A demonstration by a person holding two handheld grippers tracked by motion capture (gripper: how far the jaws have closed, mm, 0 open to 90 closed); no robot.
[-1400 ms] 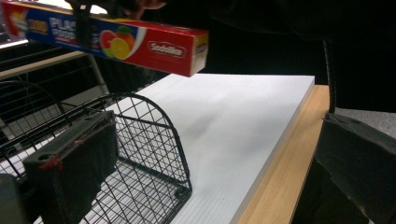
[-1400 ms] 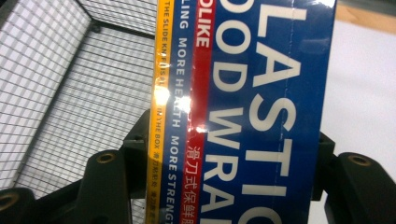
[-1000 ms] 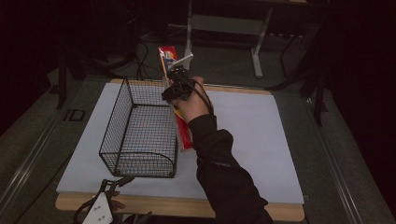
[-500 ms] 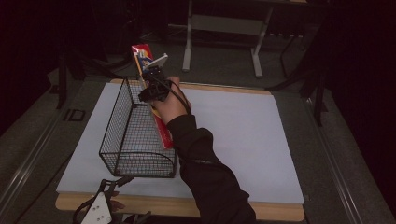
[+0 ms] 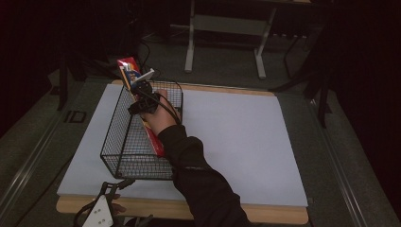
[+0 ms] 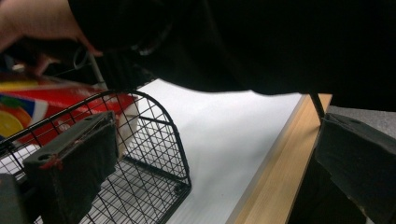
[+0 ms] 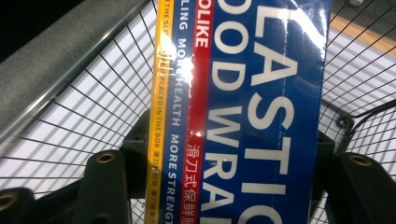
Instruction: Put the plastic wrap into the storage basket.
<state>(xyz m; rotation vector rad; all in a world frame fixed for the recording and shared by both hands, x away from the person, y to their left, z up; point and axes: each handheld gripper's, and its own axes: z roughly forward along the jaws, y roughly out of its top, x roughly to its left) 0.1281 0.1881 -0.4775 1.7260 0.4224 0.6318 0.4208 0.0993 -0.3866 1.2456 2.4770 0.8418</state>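
Plastic food wrap box point(image 7: 243, 112), lettered "MORE HEALTH", clamped between right gripper point(image 5: 142, 97) jaws over wire basket point(image 5: 124, 150), frame centre-left. Left gripper point(image 6: 210, 186) jaws wide apart, empty.

Basket point(image 5: 124, 142): thin black wire mesh, metal by the look; faint sheen at the rim
Box point(image 7: 243, 112): glossy printed card in blue, red and yellow; glare streaks across the lettering
Table top point(image 5: 236, 137): smooth matt pale sheet; bare light wood along the near edge
Gripper pads point(image 6: 74, 172): dull dark grey, slightly rough
Sleeve point(image 5: 208, 194): black matt cloth
Floor point(image 5: 359, 156): grey, carpet-like, rough
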